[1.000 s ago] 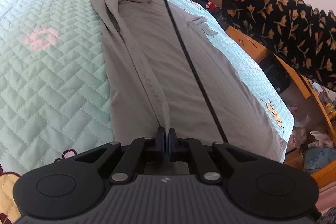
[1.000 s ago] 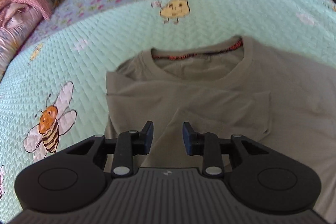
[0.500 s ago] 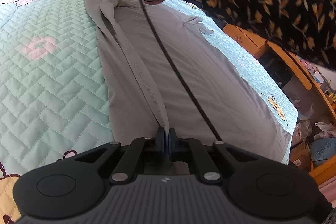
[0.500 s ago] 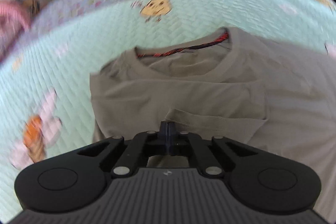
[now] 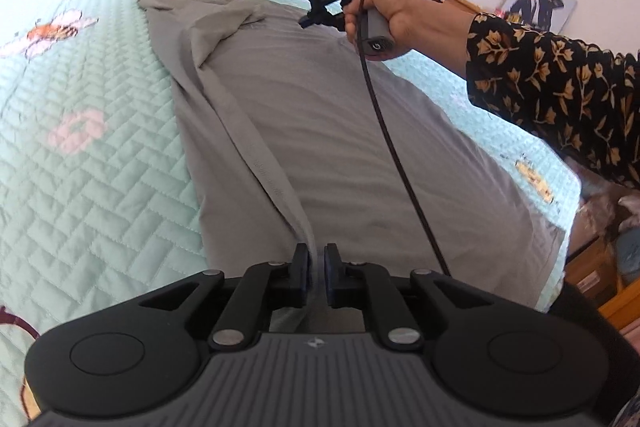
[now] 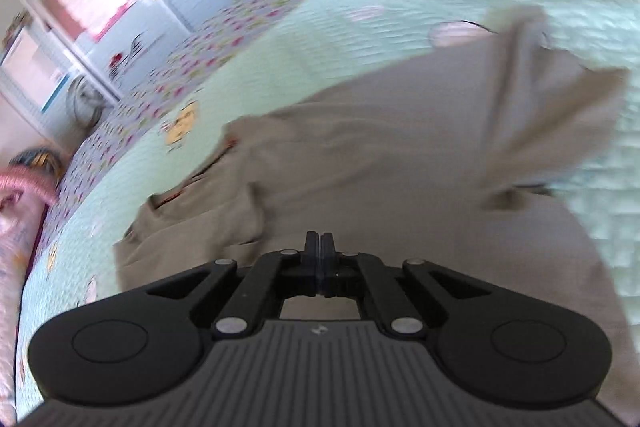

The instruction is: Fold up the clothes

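the grey shirt [image 5: 320,131] lies flat on the quilted bed [image 5: 100,155]. the left claw [image 5: 316,277] has just been opening, its jaws slightly apart around the folded hem. the right claw [image 6: 320,259] is closed, empty, above the shirt

Plain grey T-shirt [image 5: 320,131], mint-green quilted bedspread [image 5: 100,167] with bees, pink flowers and a dotted lilac border, black sleeve [image 5: 560,87] with golden flowers, black grippers
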`<state>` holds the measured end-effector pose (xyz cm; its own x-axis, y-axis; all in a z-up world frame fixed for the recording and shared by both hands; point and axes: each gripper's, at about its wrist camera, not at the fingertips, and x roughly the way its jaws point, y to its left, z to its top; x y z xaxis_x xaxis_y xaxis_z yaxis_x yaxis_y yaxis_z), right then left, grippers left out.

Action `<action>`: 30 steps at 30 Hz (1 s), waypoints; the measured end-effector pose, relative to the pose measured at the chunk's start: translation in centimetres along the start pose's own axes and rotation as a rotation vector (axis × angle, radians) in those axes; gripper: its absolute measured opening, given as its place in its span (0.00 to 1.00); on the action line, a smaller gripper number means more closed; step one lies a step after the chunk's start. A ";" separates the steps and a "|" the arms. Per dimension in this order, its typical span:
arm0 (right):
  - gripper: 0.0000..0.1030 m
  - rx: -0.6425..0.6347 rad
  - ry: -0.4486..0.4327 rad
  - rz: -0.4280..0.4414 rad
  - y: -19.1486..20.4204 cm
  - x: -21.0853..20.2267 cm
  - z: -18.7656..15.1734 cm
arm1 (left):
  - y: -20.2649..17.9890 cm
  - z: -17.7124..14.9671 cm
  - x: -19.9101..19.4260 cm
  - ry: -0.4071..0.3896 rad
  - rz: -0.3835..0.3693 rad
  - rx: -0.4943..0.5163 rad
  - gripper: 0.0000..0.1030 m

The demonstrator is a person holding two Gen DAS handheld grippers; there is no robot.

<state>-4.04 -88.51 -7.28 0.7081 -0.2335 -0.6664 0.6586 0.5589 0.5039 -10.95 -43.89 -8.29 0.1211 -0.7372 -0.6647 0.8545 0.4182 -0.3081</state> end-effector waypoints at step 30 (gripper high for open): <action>0.12 0.266 0.106 0.248 -3.0 1.8 -2.8 | -1.1 0.9 -0.4 0.065 0.102 0.024 0.29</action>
<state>-5.46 -88.37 -11.57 0.8329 -0.0254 -0.5528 0.5237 0.3587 0.7727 -11.45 -44.52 -7.09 0.1758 -0.6553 -0.7346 0.8515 0.4758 -0.2206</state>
